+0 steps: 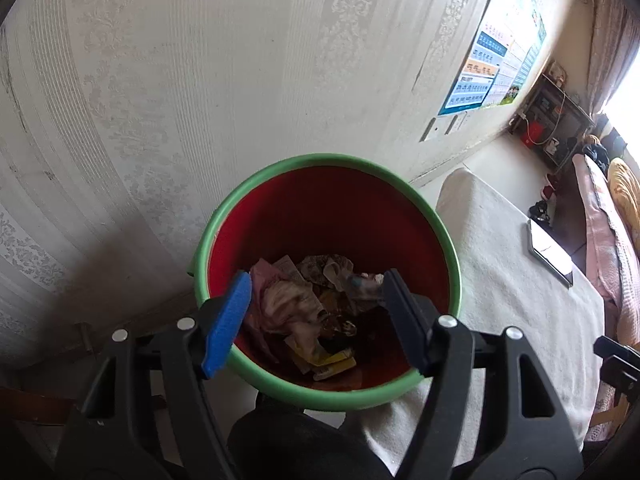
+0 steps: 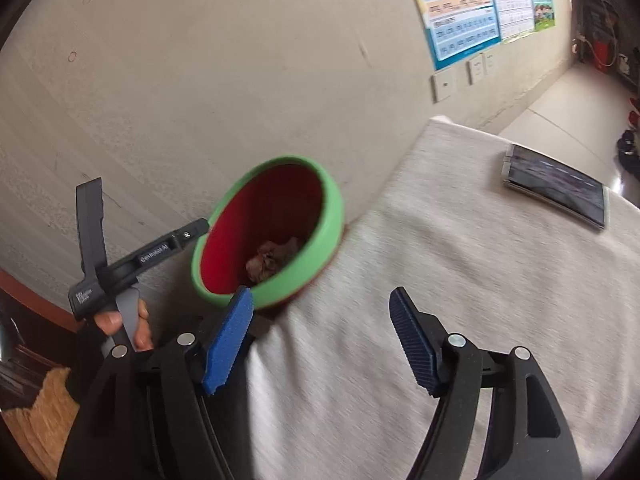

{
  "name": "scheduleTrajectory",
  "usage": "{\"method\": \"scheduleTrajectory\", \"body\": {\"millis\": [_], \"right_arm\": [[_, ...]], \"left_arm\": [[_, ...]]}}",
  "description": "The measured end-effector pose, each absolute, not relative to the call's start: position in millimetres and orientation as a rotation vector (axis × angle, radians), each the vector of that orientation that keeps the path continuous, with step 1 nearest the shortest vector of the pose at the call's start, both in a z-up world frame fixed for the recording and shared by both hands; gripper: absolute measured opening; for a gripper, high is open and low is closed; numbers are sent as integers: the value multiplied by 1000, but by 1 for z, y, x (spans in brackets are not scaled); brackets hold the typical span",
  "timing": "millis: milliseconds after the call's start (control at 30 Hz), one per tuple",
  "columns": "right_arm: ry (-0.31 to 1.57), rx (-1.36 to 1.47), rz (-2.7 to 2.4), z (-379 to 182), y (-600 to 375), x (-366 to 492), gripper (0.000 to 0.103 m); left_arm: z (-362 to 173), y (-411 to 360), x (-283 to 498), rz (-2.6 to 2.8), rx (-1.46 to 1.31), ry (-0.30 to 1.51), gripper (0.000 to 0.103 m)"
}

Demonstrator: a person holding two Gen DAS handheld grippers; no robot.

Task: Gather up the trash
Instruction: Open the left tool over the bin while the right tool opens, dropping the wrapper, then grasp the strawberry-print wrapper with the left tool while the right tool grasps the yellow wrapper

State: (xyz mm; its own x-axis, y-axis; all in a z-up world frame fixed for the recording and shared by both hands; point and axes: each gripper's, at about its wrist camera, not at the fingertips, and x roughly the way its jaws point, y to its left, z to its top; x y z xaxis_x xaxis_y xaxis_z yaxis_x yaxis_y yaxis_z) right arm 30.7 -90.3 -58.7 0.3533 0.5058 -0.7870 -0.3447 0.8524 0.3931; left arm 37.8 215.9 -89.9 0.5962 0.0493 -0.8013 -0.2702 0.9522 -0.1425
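Two grippers, both with jaws apart and nothing between the pads. Left gripper (image 1: 316, 312) poised over the open mouth of one bin (image 1: 454, 264), red inside with a green rim. One heap of crumpled trash (image 1: 316, 300) down on the bin's bottom: paper scraps, a pinkish wad, yellow wrappers, too jumbled to count piece by piece. Seen between the two blue pads, yet well below them and untouched.

Right gripper (image 2: 322, 340) above the table (image 2: 460, 280) near its front left edge, over bare whitish cloth. Bin (image 2: 334, 208) just beyond the left pad, hard against the table's left edge, tilted in this view, with a brownish clump of trash (image 2: 272, 260) visible inside. Left of the bin, one hand (image 2: 124, 324) around the handle of the other gripper.

Farther back, one flat tablet (image 2: 556, 192) lying near the table's far right corner. Behind everything, a pale patterned wall (image 1: 200, 80) carrying one set of colourful charts (image 2: 472, 4) and three small white wall plates (image 2: 444, 86) below them.
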Motion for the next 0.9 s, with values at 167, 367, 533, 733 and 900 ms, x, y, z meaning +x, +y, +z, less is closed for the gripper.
{"method": "scheduleTrajectory", "body": {"millis": [167,367,533,733,900], "right_arm": [[1242,46,357,-76,-179,-14,72],[1576,-93,318,-122,-210,-63,72],[1725,-112,341,-166,-205,-76,70],[1681,-46,413,-166,-192,-65,23],[1484,33,331,-136,-216,-46,23]], "left_arm": [[-87,176,32,96,-202,927,65],[-98,94,20,-130,-158,984,65],[-110,15,0,-342,-102,1045,65],[-102,-24,-21,-476,-28,1023,69],[-112,-43,-23,-522,-27,1070,69]]}}
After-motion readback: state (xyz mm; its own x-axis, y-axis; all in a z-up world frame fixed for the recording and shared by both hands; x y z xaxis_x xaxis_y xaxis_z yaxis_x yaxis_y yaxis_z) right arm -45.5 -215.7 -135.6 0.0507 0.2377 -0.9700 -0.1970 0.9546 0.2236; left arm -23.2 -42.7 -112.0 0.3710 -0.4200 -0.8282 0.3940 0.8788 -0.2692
